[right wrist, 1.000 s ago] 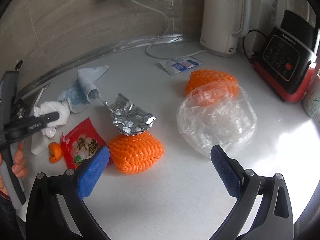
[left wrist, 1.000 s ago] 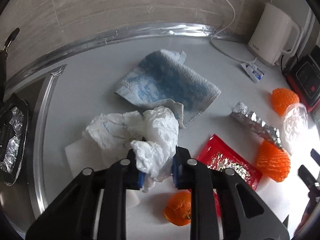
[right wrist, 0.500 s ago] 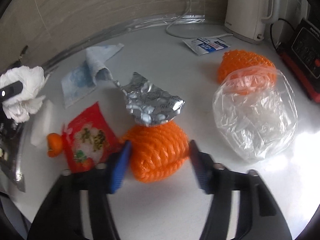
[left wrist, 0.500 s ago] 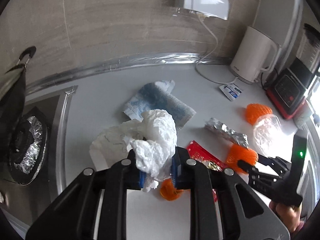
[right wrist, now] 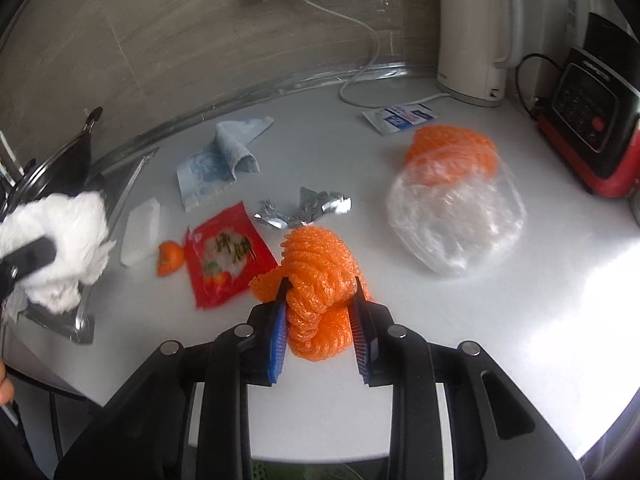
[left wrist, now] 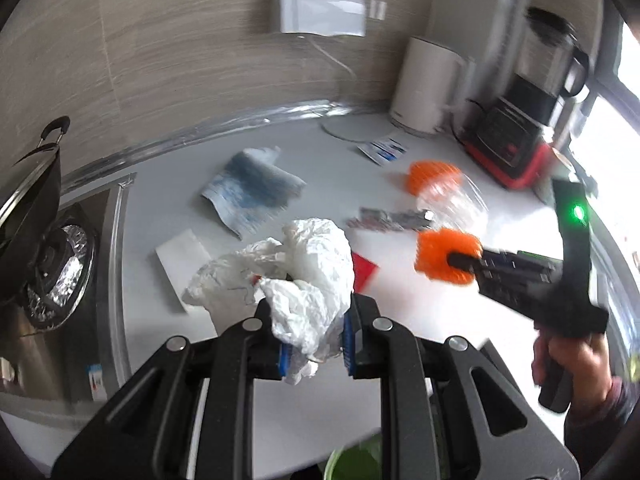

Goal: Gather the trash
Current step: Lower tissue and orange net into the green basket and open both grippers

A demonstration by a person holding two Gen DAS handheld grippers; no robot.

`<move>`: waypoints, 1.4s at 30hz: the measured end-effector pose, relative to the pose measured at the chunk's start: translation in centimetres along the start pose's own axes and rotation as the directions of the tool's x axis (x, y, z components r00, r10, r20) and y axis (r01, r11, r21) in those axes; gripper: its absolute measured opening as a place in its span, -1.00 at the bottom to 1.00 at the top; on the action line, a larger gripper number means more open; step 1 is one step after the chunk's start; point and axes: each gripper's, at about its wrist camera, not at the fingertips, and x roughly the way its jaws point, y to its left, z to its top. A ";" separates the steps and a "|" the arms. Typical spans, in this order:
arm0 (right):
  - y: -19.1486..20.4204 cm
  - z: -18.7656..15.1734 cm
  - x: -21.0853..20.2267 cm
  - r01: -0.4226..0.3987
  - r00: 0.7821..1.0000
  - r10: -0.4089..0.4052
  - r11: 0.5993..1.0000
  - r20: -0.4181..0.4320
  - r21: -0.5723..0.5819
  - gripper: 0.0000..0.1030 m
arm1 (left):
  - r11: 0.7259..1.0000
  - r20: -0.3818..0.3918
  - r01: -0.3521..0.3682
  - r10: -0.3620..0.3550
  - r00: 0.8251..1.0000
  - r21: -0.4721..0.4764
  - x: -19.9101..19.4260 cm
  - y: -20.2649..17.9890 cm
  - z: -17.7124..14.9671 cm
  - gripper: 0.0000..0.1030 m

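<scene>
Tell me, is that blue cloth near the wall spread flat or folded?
Folded. In the right wrist view the blue cloth has one corner turned up and over itself, forming a rolled hump.

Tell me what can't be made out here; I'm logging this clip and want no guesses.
- Green container: left wrist view, cut off by the bottom edge and the left gripper.
- Foil scrap: left view, motion-blurred.
- Sachet print: right wrist view, too small.
- Mandarin: hidden in left view behind white tissue.

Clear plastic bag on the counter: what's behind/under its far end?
A second orange foam net sits at the far end of the clear plastic bag, partly covered by it. How far it extends under the bag is hidden by the crinkled film.
</scene>
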 end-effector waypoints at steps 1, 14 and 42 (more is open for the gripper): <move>-0.2 -0.3 -0.4 -0.005 1.000 0.005 1.000 0.000 0.003 -0.45 | 1.000 0.001 -0.003 0.003 1.000 0.008 -0.4 -0.5 -0.5 -0.63; -2.6 -6.3 -8.1 -0.021 0.999 0.023 0.999 0.032 -0.050 -0.45 | 0.999 -0.044 0.039 -0.038 0.998 0.009 -4.4 -7.4 -7.2 -0.63; -3.0 -14.8 -12.3 -0.098 0.994 0.091 0.987 -0.057 -0.128 -0.42 | 0.995 -0.364 0.099 -0.080 0.928 0.034 1.6 -14.1 -20.2 0.27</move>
